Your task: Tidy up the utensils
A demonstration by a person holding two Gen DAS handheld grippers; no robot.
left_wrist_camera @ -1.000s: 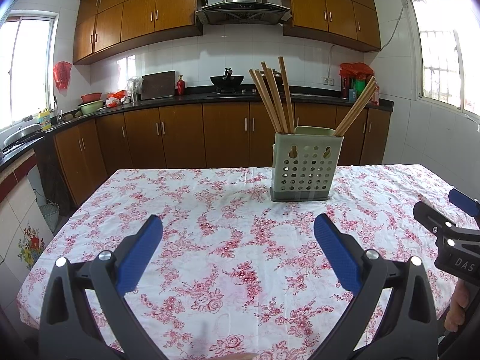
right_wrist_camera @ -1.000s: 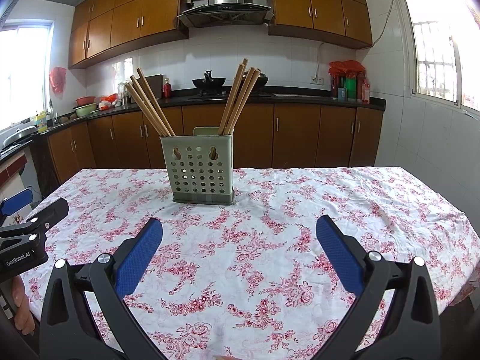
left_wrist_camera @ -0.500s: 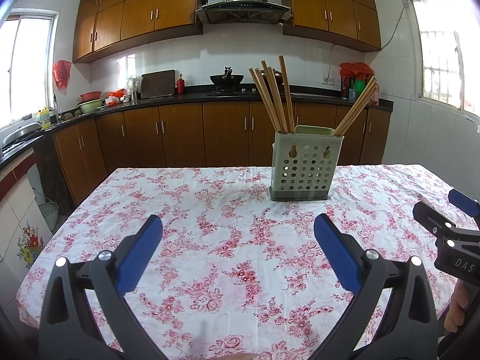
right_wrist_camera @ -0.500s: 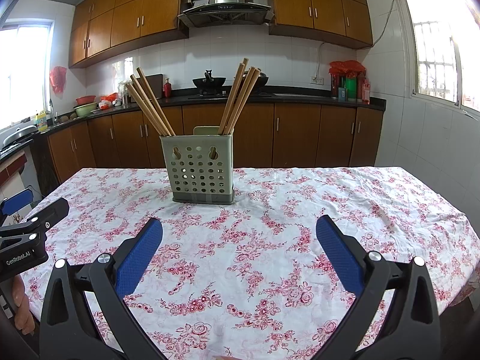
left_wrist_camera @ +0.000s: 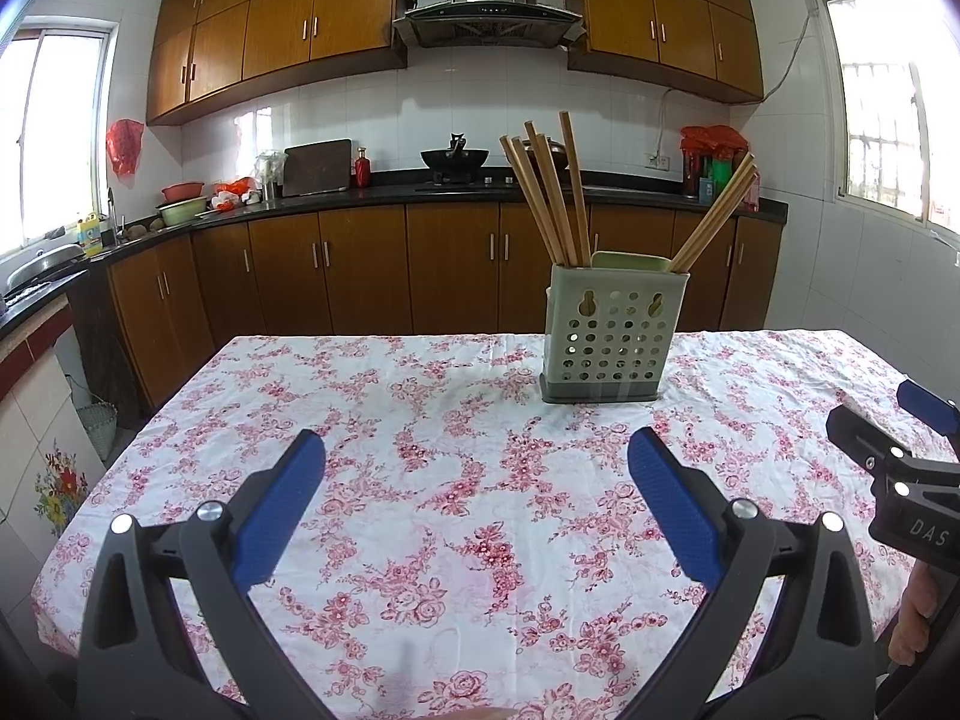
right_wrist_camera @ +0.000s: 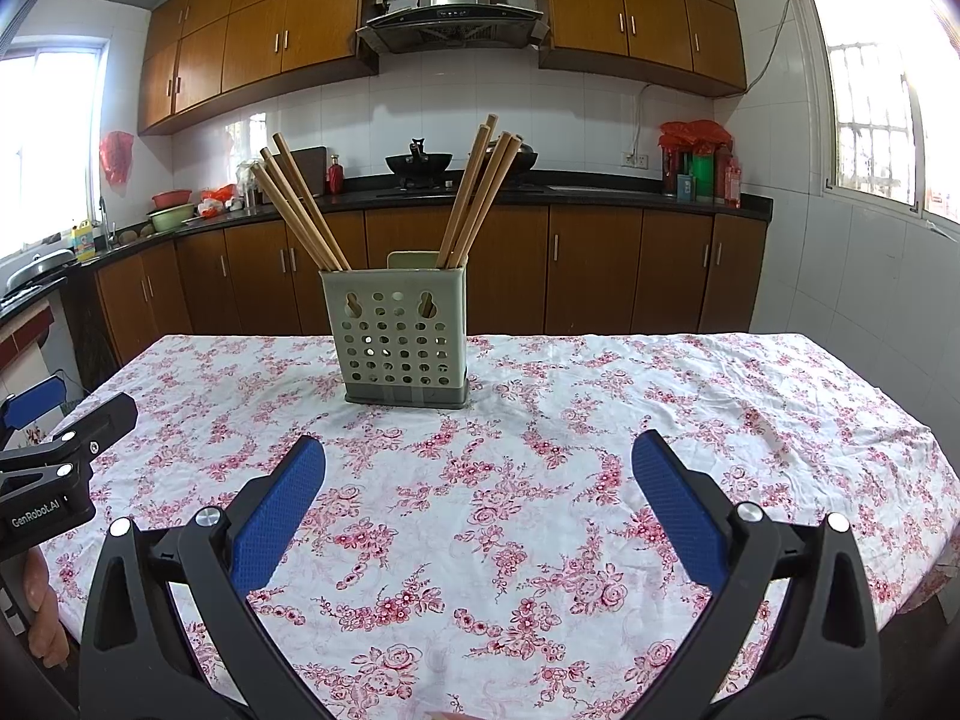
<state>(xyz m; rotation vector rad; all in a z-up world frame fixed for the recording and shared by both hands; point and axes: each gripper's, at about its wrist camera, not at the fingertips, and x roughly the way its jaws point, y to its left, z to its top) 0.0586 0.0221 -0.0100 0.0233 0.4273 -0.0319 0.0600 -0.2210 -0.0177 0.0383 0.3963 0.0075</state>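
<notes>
A pale green perforated utensil holder [left_wrist_camera: 612, 342] [right_wrist_camera: 403, 343] stands upright on the floral tablecloth [left_wrist_camera: 456, 480] [right_wrist_camera: 540, 468], toward the table's far side. Several wooden chopsticks [left_wrist_camera: 549, 192] [right_wrist_camera: 303, 210] stick out of it in two leaning bunches, one per side. My left gripper [left_wrist_camera: 477, 468] hovers open over the cloth, short of the holder and to its left. My right gripper [right_wrist_camera: 479, 468] is open too, short of the holder and slightly right of it. Nothing lies between either pair of blue pads. Each gripper shows at the other view's edge.
Wooden cabinets and a dark counter [left_wrist_camera: 420, 192] with a wok, bowls and bottles run behind the table. The table's left edge [left_wrist_camera: 150, 438] drops to a tiled floor. A person's hand [right_wrist_camera: 42, 624] holds the left tool; windows flank the room.
Both views have hardly shifted; the holder sits very slightly lower and closer in the left wrist view. Both grippers stay open and empty.
</notes>
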